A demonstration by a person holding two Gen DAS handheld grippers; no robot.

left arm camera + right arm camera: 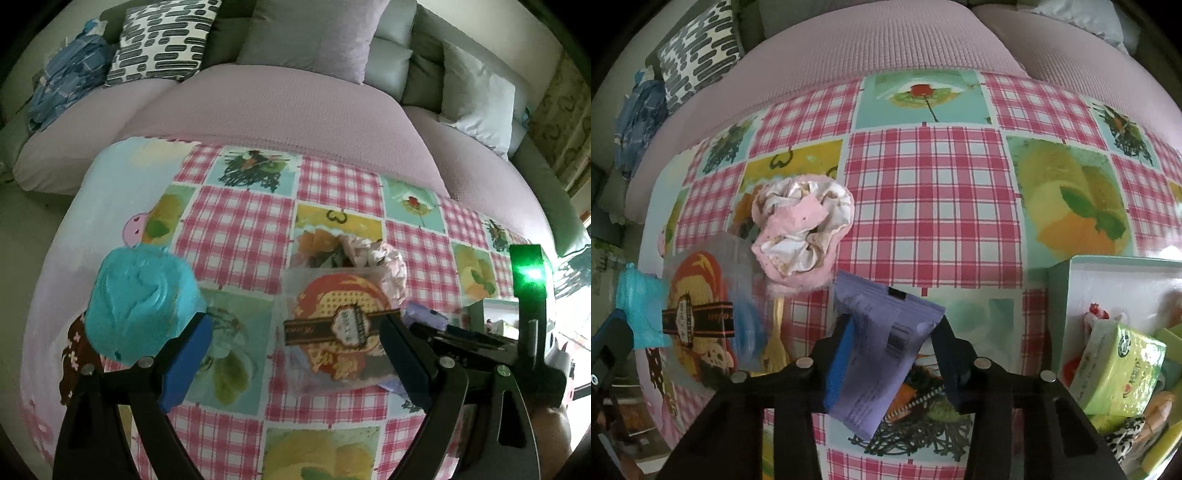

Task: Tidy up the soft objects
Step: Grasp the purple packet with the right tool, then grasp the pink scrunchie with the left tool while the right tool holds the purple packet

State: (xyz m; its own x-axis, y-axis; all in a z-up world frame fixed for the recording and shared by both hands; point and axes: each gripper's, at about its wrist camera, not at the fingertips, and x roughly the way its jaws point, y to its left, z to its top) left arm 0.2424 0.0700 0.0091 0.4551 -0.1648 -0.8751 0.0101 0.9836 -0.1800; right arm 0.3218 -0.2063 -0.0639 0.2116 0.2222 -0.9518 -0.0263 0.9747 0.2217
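My right gripper (890, 354) is shut on a purple packet (882, 350) and holds it over the checked tablecloth (923, 192). A pink and white scrunched cloth (803, 229) lies to its upper left. A clear bag with an orange-and-brown label (698, 325) lies at the left; it also shows in the left wrist view (340, 328). My left gripper (295, 354) is open above that bag. A turquoise soft object (142, 302) lies just past its left finger (184, 365). The pink cloth (373, 258) lies behind the bag.
A white box (1071, 295) at the right holds a green tissue pack (1119, 373) and other soft items. A pink-covered sofa (280, 110) with several cushions stands behind the table. The right gripper's body with a green light (528, 273) is at the right.
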